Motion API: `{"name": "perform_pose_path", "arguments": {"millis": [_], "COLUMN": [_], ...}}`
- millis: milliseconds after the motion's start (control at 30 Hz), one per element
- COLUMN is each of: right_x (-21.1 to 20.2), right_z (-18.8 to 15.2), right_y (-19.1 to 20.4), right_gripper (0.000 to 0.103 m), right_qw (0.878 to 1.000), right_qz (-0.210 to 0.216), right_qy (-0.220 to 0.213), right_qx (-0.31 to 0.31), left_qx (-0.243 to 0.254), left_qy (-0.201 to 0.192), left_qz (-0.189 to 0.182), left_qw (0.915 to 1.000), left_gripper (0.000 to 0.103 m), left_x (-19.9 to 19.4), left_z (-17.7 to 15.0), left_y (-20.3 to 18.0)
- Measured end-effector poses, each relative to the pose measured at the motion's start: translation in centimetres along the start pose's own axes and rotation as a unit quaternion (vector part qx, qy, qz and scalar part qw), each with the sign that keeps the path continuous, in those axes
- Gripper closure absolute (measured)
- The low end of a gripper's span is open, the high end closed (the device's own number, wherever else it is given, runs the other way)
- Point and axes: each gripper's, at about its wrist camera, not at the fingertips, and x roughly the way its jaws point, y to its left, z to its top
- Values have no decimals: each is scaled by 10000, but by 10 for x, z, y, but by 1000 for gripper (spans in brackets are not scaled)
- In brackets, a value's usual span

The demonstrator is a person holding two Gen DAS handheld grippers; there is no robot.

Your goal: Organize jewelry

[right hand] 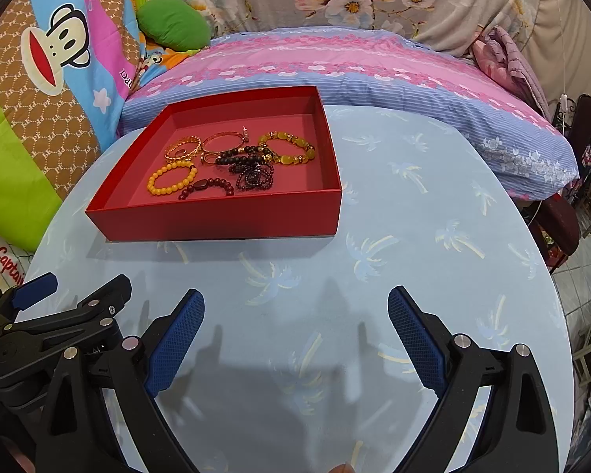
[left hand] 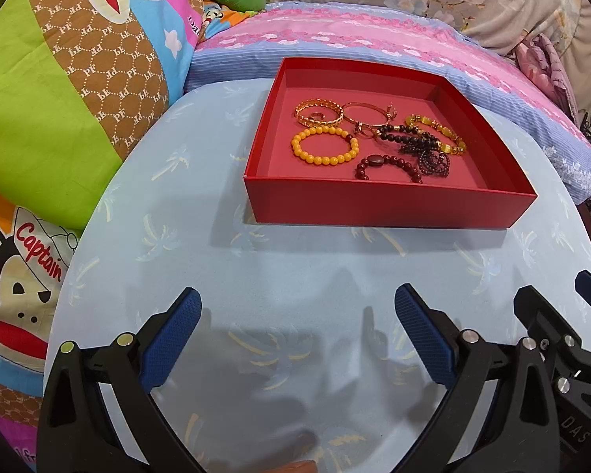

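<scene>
A shallow red box [left hand: 390, 205] [right hand: 216, 216] sits on a round table with a light blue palm-print cloth [left hand: 295, 268] [right hand: 413, 216]. In it lie an orange bead bracelet [left hand: 324, 145] [right hand: 172, 178], gold bangles [left hand: 319, 112] [right hand: 183, 146], a yellow stone bracelet [left hand: 439, 132] [right hand: 289, 148], dark bead bracelets [left hand: 417, 149] [right hand: 248, 169] and a dark red bead bracelet [left hand: 386, 167] [right hand: 207, 188]. My left gripper [left hand: 297, 303] is open and empty above the cloth, in front of the box. My right gripper [right hand: 295, 303] is open and empty, to the right of the left one.
A bed with a pink and blue striped pillow [left hand: 374, 47] [right hand: 354, 67] lies behind the table. A cartoon-monkey blanket [left hand: 59, 79] [right hand: 39, 59] is on the left. Furniture and tiled floor [right hand: 583, 256] show at the right.
</scene>
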Motion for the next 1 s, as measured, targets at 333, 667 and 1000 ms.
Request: {"name": "perform_pose_path", "arguments": {"millis": [333, 667, 1000], "right_x": [0, 0, 0], "right_z": [0, 0, 0], "right_y": [-1, -2, -1], "right_gripper": [13, 13, 13], "right_qw": [10000, 10000, 10000], "right_qz": [1, -1, -5], "right_qy": [8, 13, 13], "right_qx": [0, 7, 2], "left_qx": [-1, 0, -1], "left_qy": [16, 21, -25], "left_qz": [12, 15, 55], "left_qw": [10000, 10000, 10000], "left_gripper": [9, 9, 9], "left_x": [1, 2, 1], "left_z": [1, 2, 1], "left_y": [1, 2, 1]}}
